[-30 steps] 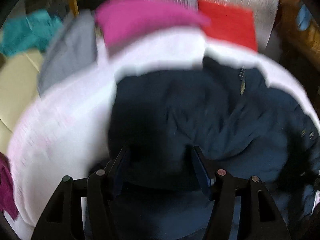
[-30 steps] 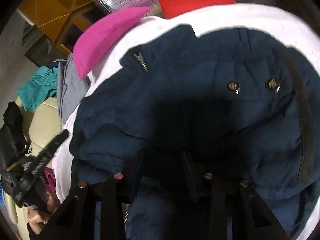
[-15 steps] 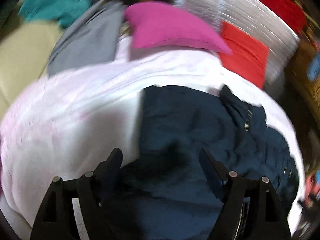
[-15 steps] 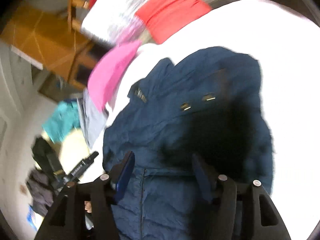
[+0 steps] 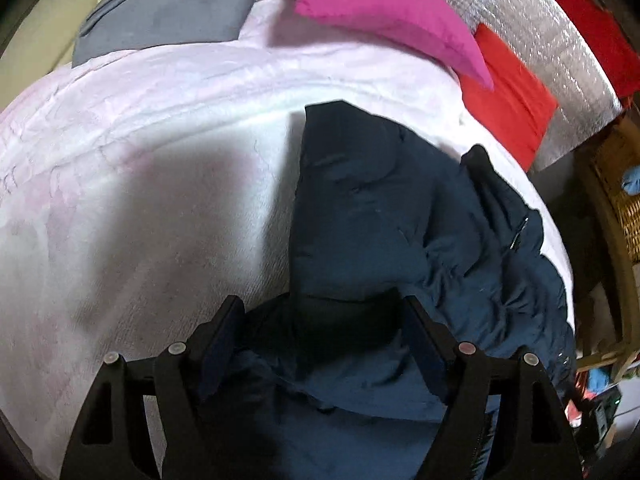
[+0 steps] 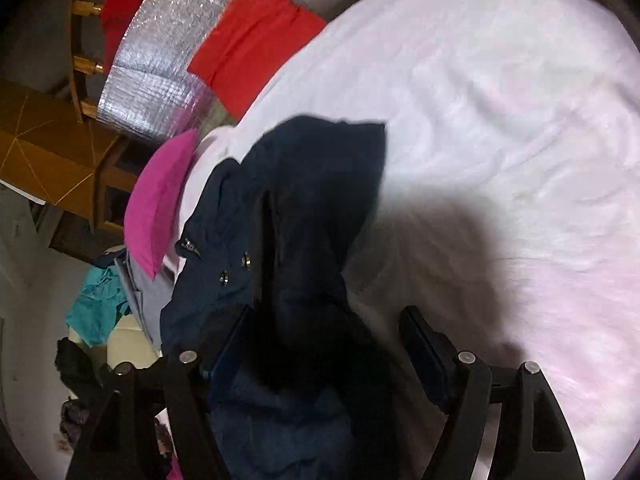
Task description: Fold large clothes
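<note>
A dark navy padded jacket lies crumpled on a pale pink bed cover. My left gripper hovers over the jacket's near edge. It stands open, with fabric lying loose under the gap and neither pad pressing on it. In the right wrist view the jacket runs up the left half, showing two metal snaps and a dark strap. My right gripper is over its near end with jaws opening. Cloth lies by the left finger, and the right finger is over bare cover.
A magenta pillow, a grey garment and a red cloth sit at the bed's far edge against a silver foil panel. A wicker basket stands at the right. A teal garment lies beyond the bed.
Both pairs of jaws have spread wider and let the jacket cloth go. The left view has swung toward the bare cover on the left, the right view toward the cover on the right.
</note>
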A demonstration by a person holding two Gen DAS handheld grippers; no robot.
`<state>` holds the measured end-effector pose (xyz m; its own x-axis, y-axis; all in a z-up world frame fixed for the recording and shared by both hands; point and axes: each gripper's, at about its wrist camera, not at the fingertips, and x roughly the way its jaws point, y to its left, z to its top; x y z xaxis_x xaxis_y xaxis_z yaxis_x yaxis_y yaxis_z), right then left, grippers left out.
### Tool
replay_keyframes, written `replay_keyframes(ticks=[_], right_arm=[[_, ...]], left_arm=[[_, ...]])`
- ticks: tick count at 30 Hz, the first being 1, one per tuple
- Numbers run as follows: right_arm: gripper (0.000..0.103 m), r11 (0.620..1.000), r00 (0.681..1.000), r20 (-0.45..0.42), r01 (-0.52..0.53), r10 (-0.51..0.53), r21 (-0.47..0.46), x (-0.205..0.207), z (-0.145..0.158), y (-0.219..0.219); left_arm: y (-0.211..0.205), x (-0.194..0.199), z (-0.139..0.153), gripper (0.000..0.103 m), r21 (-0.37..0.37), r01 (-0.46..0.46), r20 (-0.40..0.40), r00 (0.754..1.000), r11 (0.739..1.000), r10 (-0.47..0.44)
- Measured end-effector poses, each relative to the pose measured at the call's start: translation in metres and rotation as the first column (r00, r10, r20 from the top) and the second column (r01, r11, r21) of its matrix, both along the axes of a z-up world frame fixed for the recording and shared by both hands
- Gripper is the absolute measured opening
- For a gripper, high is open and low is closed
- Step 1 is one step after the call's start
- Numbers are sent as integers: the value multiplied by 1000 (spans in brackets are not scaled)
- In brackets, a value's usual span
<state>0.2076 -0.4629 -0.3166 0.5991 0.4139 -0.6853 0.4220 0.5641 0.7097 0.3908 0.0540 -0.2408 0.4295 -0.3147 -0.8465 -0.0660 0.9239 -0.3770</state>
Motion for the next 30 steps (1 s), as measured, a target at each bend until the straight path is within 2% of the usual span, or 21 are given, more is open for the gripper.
replay_keyframes(ticks=[1, 3, 5, 7, 10, 13, 16, 19, 22, 25, 27, 28, 29, 30], right_arm=[[78, 1000, 1000, 12, -15, 16, -20, 3, 1, 7], [70, 997, 998, 23, -58, 59, -60, 13, 4, 19], [48, 986, 996, 4, -86, 87, -145, 19, 7, 30], [41, 974, 995, -3, -98, 99, -203, 24, 9, 37], [31, 962, 995, 6, -91, 95, -257, 30, 15, 43], [27, 932, 993, 9, -106, 116, -348, 37, 21, 53], [25, 914, 992, 32, -98, 120, -394, 46, 32, 55], [25, 910, 993, 68, -63, 100, -409, 51, 38, 51], [25, 915, 995, 28, -73, 91, -396, 58, 21, 49], [33, 938, 997, 29, -56, 70, -341, 51, 12, 44], [38, 957, 999, 17, -34, 40, -287, 45, 12, 40], [49, 962, 1000, 8, -23, 27, -272, 42, 13, 38], [54, 967, 1000, 5, -14, 16, -256, 36, 15, 36], [54, 969, 1000, 12, -4, 7, -245, 28, 19, 35]], left_arm=[[0, 3, -1, 80, 6, 5, 1, 1000, 1000, -5], [-4, 4, -3, 79, 14, 12, 5, 1000, 1000, -13], [-5, 6, -6, 77, 14, 10, 10, 1000, 1000, -10], [-5, 5, -5, 69, 15, 6, 27, 1000, 1000, -7], [-6, 10, -5, 45, -40, 13, 49, 999, 999, -11], [-10, 15, -5, 41, -23, 7, 71, 997, 1000, -5], [-19, 24, -1, 39, 7, 8, 107, 994, 1000, -9], [-17, 30, -4, 38, -19, -14, 108, 994, 1000, 16], [-17, 30, -7, 41, -14, -16, 99, 995, 1000, 17], [-16, 25, -3, 48, 24, -11, 81, 997, 1000, 9], [-12, 16, 2, 56, 56, -14, 82, 997, 998, 10], [-8, 9, 6, 58, 78, -16, 87, 996, 997, 10], [-6, 5, 9, 60, 92, -19, 92, 996, 996, 11], [-3, -1, 14, 64, 114, -26, 99, 995, 993, 15]])
